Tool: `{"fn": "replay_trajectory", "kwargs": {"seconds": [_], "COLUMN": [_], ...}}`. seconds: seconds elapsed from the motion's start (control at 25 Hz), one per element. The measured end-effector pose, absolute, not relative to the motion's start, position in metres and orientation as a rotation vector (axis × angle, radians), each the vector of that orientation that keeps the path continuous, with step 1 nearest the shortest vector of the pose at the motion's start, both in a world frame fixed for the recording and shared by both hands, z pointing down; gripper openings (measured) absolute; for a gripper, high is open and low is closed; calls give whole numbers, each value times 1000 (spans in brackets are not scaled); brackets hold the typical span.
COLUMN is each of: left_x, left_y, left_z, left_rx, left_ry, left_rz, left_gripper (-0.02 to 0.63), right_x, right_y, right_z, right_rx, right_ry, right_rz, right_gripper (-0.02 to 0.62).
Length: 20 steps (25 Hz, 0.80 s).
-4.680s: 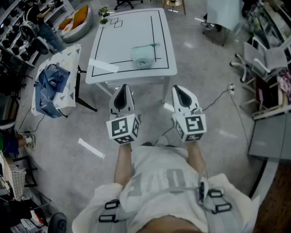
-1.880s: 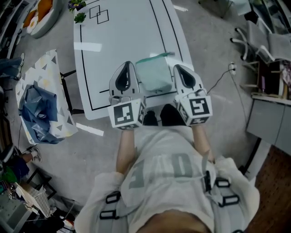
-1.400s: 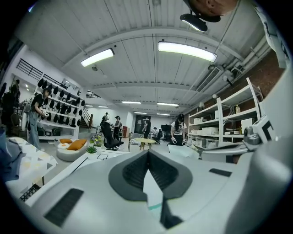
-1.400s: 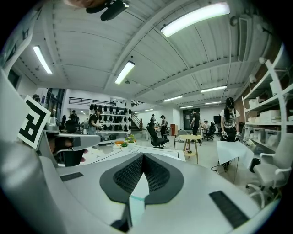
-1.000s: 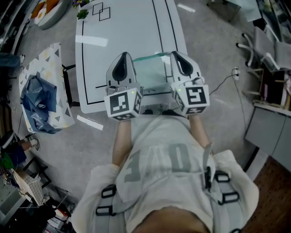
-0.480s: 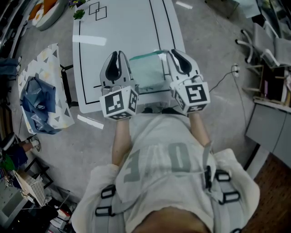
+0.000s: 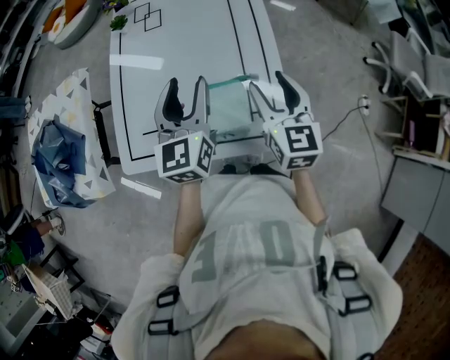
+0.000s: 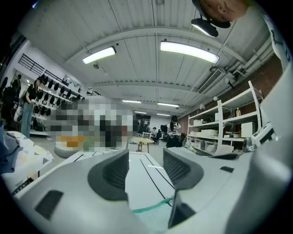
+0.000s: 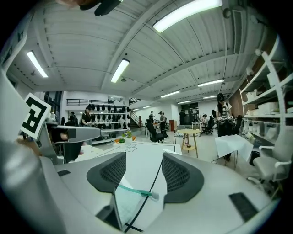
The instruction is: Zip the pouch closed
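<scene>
My left tool (image 7: 185,91) and right tool (image 7: 271,86) are both opening with nothing gripped. The teal pouch (image 7: 228,107) lies untouched between them on the worktop (image 7: 183,42). I judge all the zipping is still ahead.

White table (image 7: 190,42), ruled with thin black lines, reaching out ahead of the left gripper (image 7: 187,88) and right gripper (image 7: 268,84). Bears a mint-green pouch (image 7: 228,105) lying flat between the two grippers, near the close edge. Far beyond the left gripper, a small green sprig (image 7: 117,22) beside two outlined squares (image 7: 149,14). Both pairs of jaws opening, nothing between the pads.
</scene>
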State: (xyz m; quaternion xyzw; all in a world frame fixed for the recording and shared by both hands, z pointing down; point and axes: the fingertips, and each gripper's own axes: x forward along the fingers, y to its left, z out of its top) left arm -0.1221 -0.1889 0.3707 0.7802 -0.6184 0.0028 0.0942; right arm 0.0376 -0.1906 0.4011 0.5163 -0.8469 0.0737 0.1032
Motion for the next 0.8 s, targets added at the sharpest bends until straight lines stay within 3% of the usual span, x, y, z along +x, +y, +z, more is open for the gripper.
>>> {"fn": "replay_trajectory", "kwargs": {"seconds": [0.44, 0.8], "left_x": [-127, -130], "left_y": [-191, -193], "left_z": [366, 373], "left_rx": [2296, 2269], "left_ry": [-1835, -1834], "left_rz": [-35, 2], "left_gripper": [216, 216], "right_x": [39, 34], "right_y": [-228, -247], "right_z": [482, 552], "right_rx": [1247, 1016], "right_ry": [-2262, -2146], "right_rz": [140, 142], "right_gripper": [238, 189]}}
